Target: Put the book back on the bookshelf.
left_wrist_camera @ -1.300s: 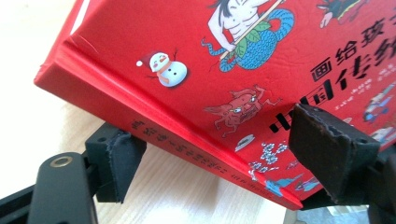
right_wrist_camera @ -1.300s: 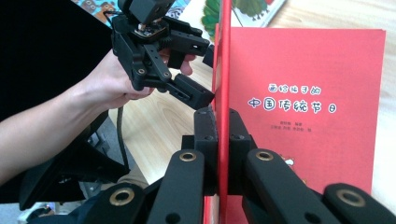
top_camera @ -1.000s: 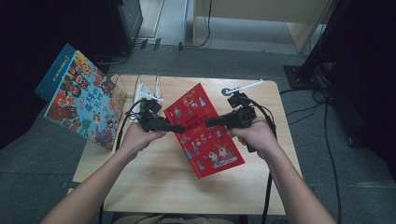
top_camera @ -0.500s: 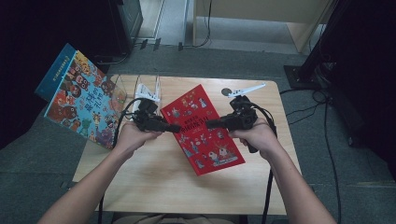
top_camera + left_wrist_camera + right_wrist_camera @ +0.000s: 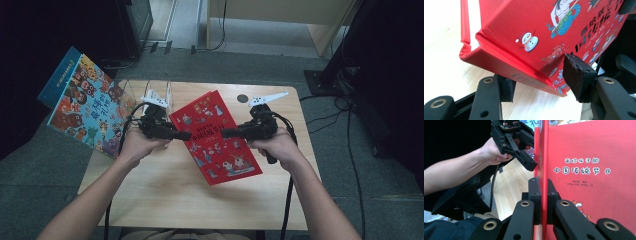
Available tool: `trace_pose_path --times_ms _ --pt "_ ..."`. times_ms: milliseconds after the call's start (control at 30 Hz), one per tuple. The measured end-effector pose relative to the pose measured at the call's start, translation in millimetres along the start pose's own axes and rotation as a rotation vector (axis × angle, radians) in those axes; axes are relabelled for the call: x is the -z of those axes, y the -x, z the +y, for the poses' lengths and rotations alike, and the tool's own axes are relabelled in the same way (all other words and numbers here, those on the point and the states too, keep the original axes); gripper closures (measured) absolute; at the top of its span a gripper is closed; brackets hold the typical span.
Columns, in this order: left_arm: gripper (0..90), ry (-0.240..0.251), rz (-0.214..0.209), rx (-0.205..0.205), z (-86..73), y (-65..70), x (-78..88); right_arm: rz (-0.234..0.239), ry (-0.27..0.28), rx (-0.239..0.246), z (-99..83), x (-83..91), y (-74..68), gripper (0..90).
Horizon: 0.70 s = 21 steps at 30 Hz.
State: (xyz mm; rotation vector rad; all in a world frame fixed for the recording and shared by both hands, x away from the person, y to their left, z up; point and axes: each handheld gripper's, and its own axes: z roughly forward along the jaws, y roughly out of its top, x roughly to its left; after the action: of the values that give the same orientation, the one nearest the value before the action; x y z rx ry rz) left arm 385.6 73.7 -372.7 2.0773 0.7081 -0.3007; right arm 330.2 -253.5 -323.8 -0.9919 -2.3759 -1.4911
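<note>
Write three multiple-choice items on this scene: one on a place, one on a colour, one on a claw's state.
1. Where does the blue picture book sit?
A. off the table's left edge
B. under the red book
C. at the table's right edge

2. What colour is the cover of the book held between the two claws?
A. green
B. red
C. white

3. How does the right claw stand?
A. wide open, nothing between its jaws
B. shut on the red book's edge
C. shut on a cable

Key: 1 A, the high view shows it left of the wooden table. 2 B, its cover is red. 3 B, the right gripper view shows both pads pressed on the cover's edge.
</note>
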Motion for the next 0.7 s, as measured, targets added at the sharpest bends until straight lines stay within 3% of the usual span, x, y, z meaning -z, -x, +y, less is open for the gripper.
trace_pose_path --times_ms 200,333,433,533,600,700 --pt "50.7 0.039 -0.02 -0.066 0.7 4.9 8.1 0.045 0.043 0.017 -4.0 2.3 2.7 88.8" --pt "54.9 0.058 -0.068 -0.095 2.3 6.0 12.7 0.082 0.074 0.016 -6.3 5.1 5.6 88.8" --pt "55.2 0.066 -0.072 -0.097 3.6 5.5 14.9 0.089 0.08 0.025 -6.8 5.2 5.6 88.8" --pt "54.1 0.044 -0.09 -0.093 4.9 4.6 14.9 0.097 0.079 0.042 -7.2 3.5 4.8 88.8" --pt "51.0 0.029 -0.125 -0.094 6.2 5.5 12.4 0.114 0.076 0.038 -7.7 1.8 5.3 88.8" --pt "54.1 0.053 -0.159 -0.099 6.5 4.1 14.5 0.132 0.085 0.037 -8.8 0.0 6.6 88.8"
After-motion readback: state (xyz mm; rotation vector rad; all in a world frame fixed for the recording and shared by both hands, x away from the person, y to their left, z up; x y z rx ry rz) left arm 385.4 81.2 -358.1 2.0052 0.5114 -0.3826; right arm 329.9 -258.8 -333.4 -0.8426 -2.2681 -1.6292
